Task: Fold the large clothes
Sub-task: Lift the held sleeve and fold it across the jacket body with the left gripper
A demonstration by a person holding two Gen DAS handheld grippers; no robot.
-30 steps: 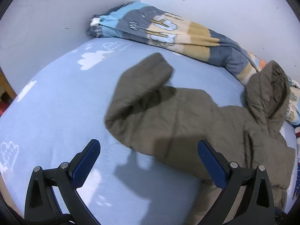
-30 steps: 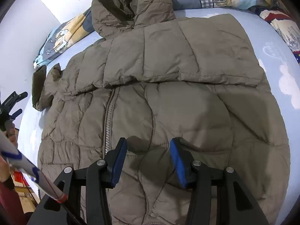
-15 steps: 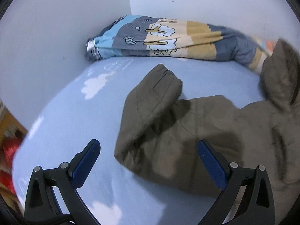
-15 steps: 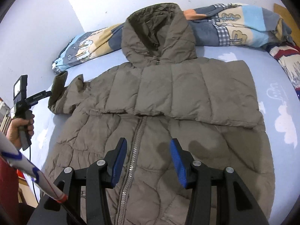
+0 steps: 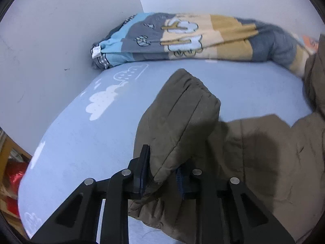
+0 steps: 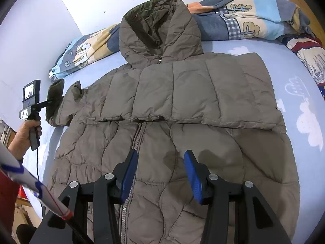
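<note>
- A home bedroom is showing: a bed [image 6: 284, 77] wearing a pale-blue cloud-print sheet.
- A patchwork quilt [image 5: 203, 38] is lying bunched along plain white walls [image 5: 61, 40].

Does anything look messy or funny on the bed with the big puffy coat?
Only one sleeve of the olive-brown puffy hooded coat sticks out crooked, past the coat's edge, onto the pale blue cloud-print sheet. The left gripper has just closed on it. Nothing looks torn or spilled.

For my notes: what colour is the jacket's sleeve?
Olive brown sleeve, clearest in the left wrist view.
</note>
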